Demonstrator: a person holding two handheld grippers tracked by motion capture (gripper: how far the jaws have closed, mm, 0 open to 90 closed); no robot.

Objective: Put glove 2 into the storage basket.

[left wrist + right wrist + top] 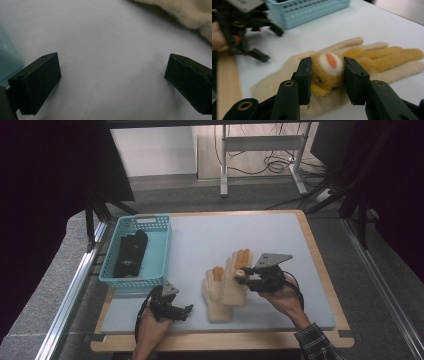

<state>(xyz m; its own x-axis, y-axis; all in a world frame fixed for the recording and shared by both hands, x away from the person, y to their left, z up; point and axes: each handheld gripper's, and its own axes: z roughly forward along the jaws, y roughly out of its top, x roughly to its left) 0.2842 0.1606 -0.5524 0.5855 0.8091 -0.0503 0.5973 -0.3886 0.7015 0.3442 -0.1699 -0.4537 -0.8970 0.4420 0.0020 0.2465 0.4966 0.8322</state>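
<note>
Two cream gloves with orange-yellow fingers lie overlapping at the table's front middle: the left glove (216, 297) and the right glove (239, 262). My right gripper (244, 277) is shut on the right glove (372, 58). Its jaws squeeze a fluffy yellow part with a white and orange tip (329, 62), just above the palm. My left gripper (188, 310) rests low near the front edge, left of the gloves, open with nothing between its jaws. In the left gripper view, the left gripper (112, 77) has bare table between its jaws, and a glove's cream edge (187, 12) lies beyond.
A teal plastic basket (157, 252) stands at the table's left side with a black item (131, 252) in it. Its wall (6, 65) is close to my left jaw. The white tabletop (225, 232) stretches behind the gloves, with a wooden rim around it.
</note>
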